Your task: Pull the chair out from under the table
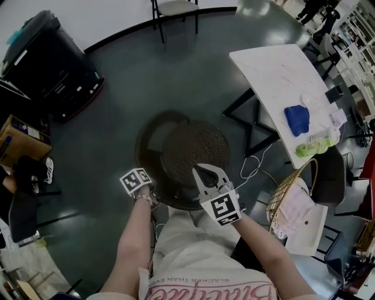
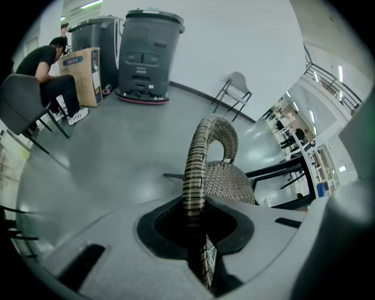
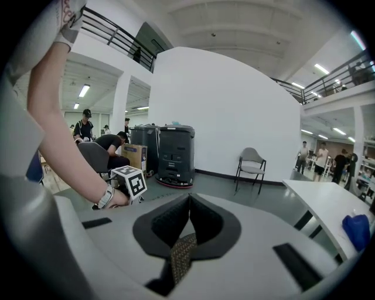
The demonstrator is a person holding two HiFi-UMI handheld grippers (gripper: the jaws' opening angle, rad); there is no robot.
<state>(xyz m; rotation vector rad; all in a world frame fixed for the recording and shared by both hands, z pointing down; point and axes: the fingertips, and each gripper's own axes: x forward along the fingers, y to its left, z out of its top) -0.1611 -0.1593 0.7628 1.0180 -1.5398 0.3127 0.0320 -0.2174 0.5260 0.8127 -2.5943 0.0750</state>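
Dark floor (image 1: pixel 117 135); white table (image 1: pixel 275 76) far right. The wicker chair (image 1: pixel 193 146) stands clear of it. Left gripper (image 2: pixel 194 211) clenched on back rim (image 2: pixel 196 158) — seen only in left gripper view. Right gripper (image 3: pixel 188 199) jaws pressed together.

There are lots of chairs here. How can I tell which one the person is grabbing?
Find the white table on the right. Just left of it, on the dark floor right in front of the person, stands the wicker chair, and the left gripper has its jaws shut on its curved back rail. It is round, brown and woven, unlike the pale chair with thin black legs by the far wall.
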